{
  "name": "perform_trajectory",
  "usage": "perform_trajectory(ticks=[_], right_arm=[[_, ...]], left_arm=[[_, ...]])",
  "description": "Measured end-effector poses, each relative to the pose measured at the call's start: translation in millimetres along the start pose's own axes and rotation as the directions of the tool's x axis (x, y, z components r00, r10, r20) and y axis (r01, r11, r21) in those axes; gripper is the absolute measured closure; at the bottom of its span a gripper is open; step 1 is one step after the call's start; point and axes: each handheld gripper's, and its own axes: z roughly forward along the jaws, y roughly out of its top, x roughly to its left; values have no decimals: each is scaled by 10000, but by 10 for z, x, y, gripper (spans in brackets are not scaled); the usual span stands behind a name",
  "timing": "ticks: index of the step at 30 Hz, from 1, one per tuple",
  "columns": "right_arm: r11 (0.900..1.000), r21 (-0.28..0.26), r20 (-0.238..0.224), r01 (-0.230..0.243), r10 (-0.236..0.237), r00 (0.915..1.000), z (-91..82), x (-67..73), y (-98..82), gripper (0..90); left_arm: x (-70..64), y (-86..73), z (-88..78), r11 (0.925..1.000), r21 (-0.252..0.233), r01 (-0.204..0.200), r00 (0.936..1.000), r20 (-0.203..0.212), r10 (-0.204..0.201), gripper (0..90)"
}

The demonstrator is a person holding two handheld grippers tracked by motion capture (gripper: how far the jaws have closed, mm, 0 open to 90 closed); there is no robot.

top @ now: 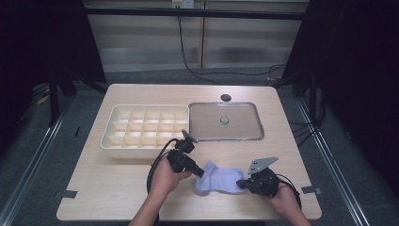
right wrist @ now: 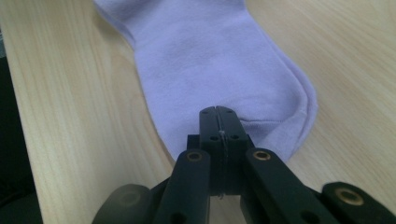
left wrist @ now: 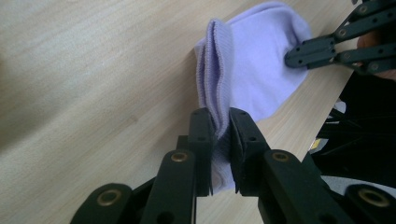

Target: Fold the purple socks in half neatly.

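A lab — black curtains (top: pixel 362 70), frame rails (top: pixel 28 165), cabled table (top: pixel 141 188).

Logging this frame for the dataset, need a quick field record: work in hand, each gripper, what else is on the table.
work in hand: lilac sock lying on the wooden table, gripped at both ends
left gripper: fingers clamped on the ribbed cuff edge
right gripper: fingers shut tight on the toe end
sock state: mostly flat, cuff pulled up at the left gripper
divider box: cream, many small compartments, all empty, behind the sock
clear lid: flat beside the box, small round knob at its centre
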Motion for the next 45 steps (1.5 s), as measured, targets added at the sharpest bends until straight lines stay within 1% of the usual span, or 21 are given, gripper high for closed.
perform_trajectory(ticks=[7,10,11,13,14,15,17,23,24,25,26,29,31,35,36,38,39,42,43,44,45], right_arm=[[9997,-79,-138,213,-214,9997,65,68,59,900],[9998,-83,-213,174,-176,9996,80,88,80,900],[9995,-64,-129,322,-322,9994,81,84,84,900],[9997,-63,-71,250,-251,9997,63,81,92,897],[9996,-110,-64,267,-268,9996,44,67,91,896],[9996,-205,-25,193,-194,9998,22,63,90,895],[9989,-452,49,104,-102,9999,-44,32,81,892],[9956,-865,527,-356,403,9978,-274,-100,-26,894],[9948,-861,669,-552,611,9959,-313,-154,-83,897],[9948,-861,669,-552,611,9959,-313,-154,-83,897],[9949,-806,751,-612,673,9949,-324,-186,-113,898],[9940,-652,724,-875,922,9931,-297,-252,-177,898],[9955,-450,789,-829,862,9931,-249,-264,-186,897],[9967,-150,686,-798,806,9944,-173,-279,-192,897],[9974,-52,744,-717,719,9946,-160,-279,-190,897],[9970,-82,649,-769,773,9949,-146,-267,-181,896],[9972,-77,646,-745,749,9951,-139,-259,-174,895],[9980,-152,544,-618,626,9966,-110,-241,-151,895],[9982,-93,570,-589,594,9966,-108,-233,-142,895],[9985,-107,617,-545,551,9966,-100,-226,-132,895],[9986,-108,542,-513,518,9972,-94,-223,-128,895]], left_arm=[[-54,49,-53,9998,26,-182,9998,-84,182,806],[-84,62,-46,9999,-124,-3,9999,-118,2,809],[-76,67,-56,9999,13,-146,9998,-144,146,809],[-61,72,-74,9995,143,-288,9995,-154,290,808],[-72,68,-75,10000,25,-85,9998,-196,86,809],[-54,68,-86,9997,96,-225,9995,-221,227,809],[-40,65,-96,9997,138,-221,9994,-255,224,809],[-38,69,-93,9999,51,-111,9998,-189,112,808],[-44,71,-88,10000,0,-62,9998,-182,62,809],[-53,72,-80,9999,-90,47,9998,-182,-49,809],[-44,78,-86,9998,94,-166,9996,-234,169,808],[-58,89,-80,9998,86,-168,9996,-239,170,808],[-76,94,-67,10000,-45,-42,9998,-180,42,808],[-88,106,-76,9996,66,-292,9991,-301,294,808],[-101,108,-66,9998,-82,-175,9996,-224,173,808],[-105,118,-67,9993,155,-353,9989,-299,358,807],[-120,119,-58,9997,49,-251,9992,-322,252,807],[-136,132,-56,9993,89,-360,9991,-236,363,807],[-157,133,-48,9998,-47,-175,9996,-230,173,807],[-146,142,-61,9985,212,-501,9984,-263,506,807],[-157,143,-56,9990,141,-426,9987,-265,430,807]])
